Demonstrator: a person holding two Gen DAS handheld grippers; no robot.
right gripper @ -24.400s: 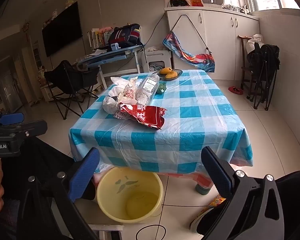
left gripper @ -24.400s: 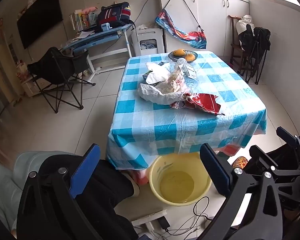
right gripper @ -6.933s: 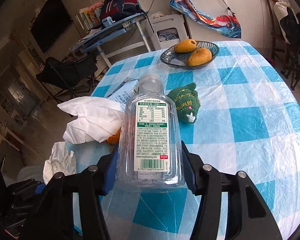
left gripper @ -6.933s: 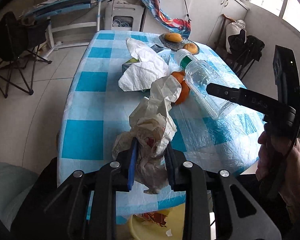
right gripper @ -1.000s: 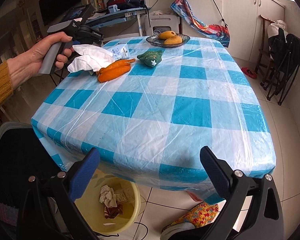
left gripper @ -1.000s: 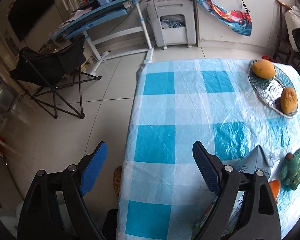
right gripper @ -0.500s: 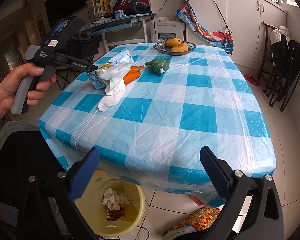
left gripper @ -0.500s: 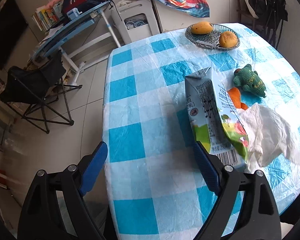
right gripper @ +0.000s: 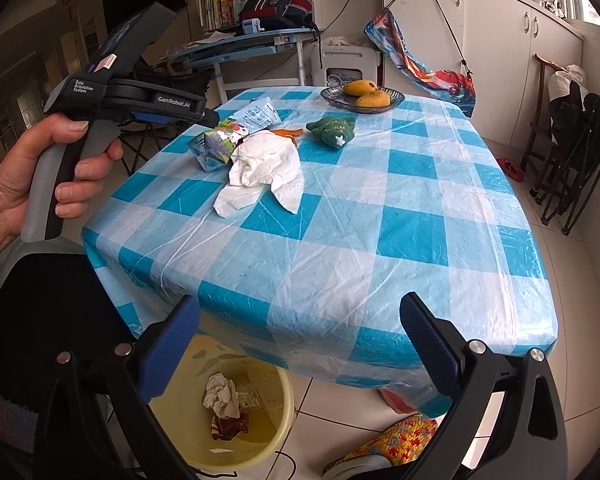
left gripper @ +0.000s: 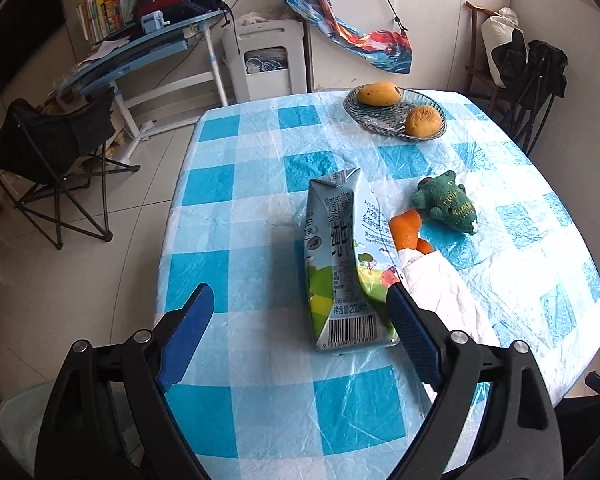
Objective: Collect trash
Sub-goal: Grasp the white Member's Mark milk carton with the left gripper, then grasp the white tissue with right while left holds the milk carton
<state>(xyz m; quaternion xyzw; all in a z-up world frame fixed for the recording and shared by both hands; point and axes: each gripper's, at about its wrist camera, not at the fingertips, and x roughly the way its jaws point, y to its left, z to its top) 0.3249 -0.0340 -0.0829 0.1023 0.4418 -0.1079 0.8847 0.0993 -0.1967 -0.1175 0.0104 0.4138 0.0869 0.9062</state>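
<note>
A flattened milk carton (left gripper: 336,264) lies on the blue-checked table (left gripper: 236,360), its barcode end nearest me. My left gripper (left gripper: 299,300) hangs open just short of it; the carton's near end sits close to the right finger, untouched. A crumpled white tissue (left gripper: 440,292) lies to the carton's right, over an orange piece (left gripper: 406,230). In the right wrist view, a hand holds the left gripper (right gripper: 210,118) above the carton (right gripper: 216,144) and tissue (right gripper: 264,164). My right gripper (right gripper: 299,308) is open and empty, over the table's near edge.
A yellow bucket (right gripper: 276,432) with crumpled trash (right gripper: 224,404) stands on the floor under the near table edge. A green plush toy (left gripper: 446,200) and a fruit bowl (left gripper: 352,108) sit farther back. A folding chair (left gripper: 52,152) stands left of the table.
The left gripper swung from the table's far left corner to the carton, which now lies just ahead of its fingers. The tissue has settled flat beside the carton. The right gripper stayed put.
</note>
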